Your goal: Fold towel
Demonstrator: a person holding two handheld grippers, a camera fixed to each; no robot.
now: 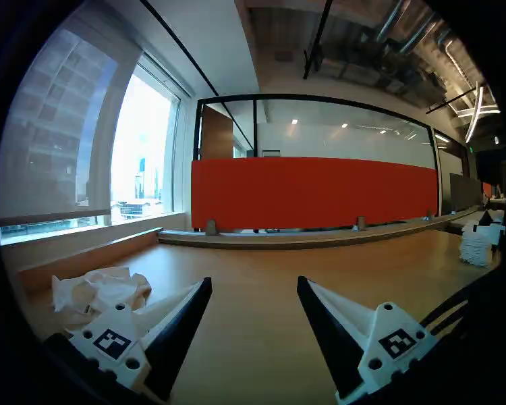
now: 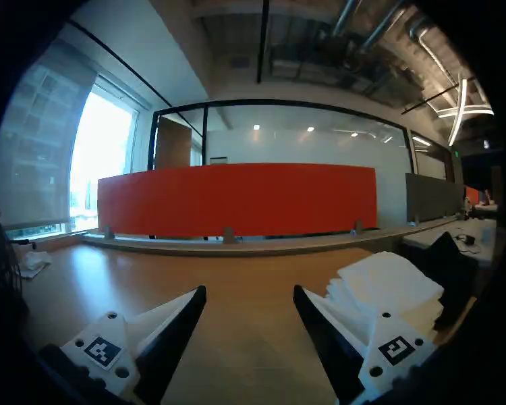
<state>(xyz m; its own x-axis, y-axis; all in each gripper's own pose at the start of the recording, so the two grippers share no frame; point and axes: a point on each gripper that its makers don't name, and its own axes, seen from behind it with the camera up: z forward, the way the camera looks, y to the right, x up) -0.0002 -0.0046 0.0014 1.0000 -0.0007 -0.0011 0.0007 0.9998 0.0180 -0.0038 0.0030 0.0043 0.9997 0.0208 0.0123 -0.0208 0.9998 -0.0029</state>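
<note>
Left gripper view first: a crumpled towel (image 1: 98,290) sits in a heap on the wooden table (image 1: 253,250), on the near side of the red divider (image 1: 314,192) and off its left end, just behind the left finger. The left claw (image 1: 253,279) hangs low over bare table facing the red divider, its fingers spread wide with nothing between them. Far out past the divider's right end, on the near side, there's a folded stack (image 1: 475,246) of white cloth, small at the edge of the view. A bright window (image 1: 142,162) runs along the wall to the left of the divider.

In the right gripper view, that crumpled towel (image 2: 32,262) is a small white lump well off the divider's (image 2: 236,199) left end. The right claw (image 2: 248,289) also faces the divider, jaws wide apart and gripping nothing, with table (image 2: 246,270) showing between them. And the folded stack (image 2: 388,283) is big here, right behind the right finger, below the divider's right end, with its layered edges plain to see.
</note>
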